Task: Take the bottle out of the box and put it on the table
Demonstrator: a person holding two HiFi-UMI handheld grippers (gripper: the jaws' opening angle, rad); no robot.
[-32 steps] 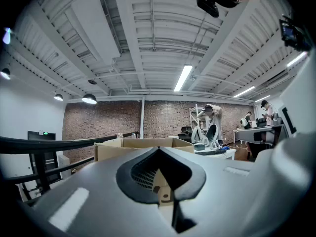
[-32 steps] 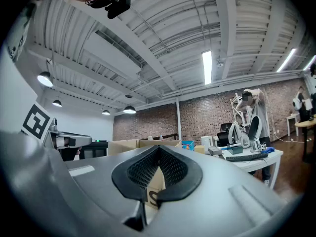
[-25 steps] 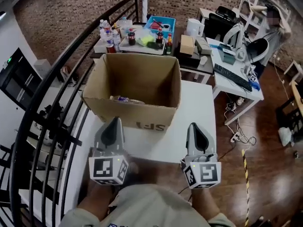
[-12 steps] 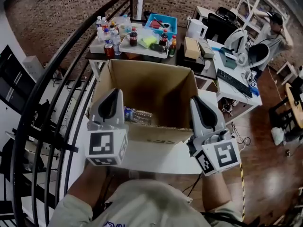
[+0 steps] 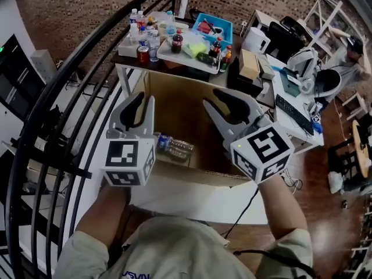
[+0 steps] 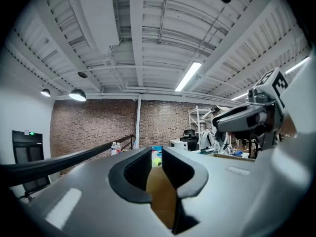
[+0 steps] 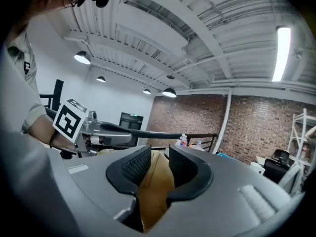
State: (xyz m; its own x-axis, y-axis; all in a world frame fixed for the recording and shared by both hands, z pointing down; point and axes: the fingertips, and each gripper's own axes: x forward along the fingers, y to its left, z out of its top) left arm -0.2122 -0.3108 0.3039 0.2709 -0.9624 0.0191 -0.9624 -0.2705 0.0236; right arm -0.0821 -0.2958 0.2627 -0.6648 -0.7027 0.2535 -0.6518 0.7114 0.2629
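A clear plastic bottle (image 5: 174, 146) with a blue cap lies on its side at the bottom of the open cardboard box (image 5: 192, 176), near the front wall. The box stands on a white table (image 5: 197, 201). My left gripper (image 5: 139, 102) hovers over the box's left side, level, its jaws a little apart with nothing between them (image 6: 156, 154). My right gripper (image 5: 216, 100) is over the box's right half, rolled and tilted slightly down. Its jaws have just been opening and hold nothing (image 7: 159, 157). Neither gripper touches the bottle.
Behind the box a table (image 5: 131, 68) carries several bottles and a tray (image 5: 186, 54). A black stair railing (image 5: 58, 109) runs along the left. A cluttered white desk (image 5: 302, 133) with a keyboard stands at the right, and a person (image 5: 351, 54) is at the far right.
Both grippers went from the table's near edge forward and up to above the open box. The right gripper rolled and its jaws parted. The bottle has not moved.
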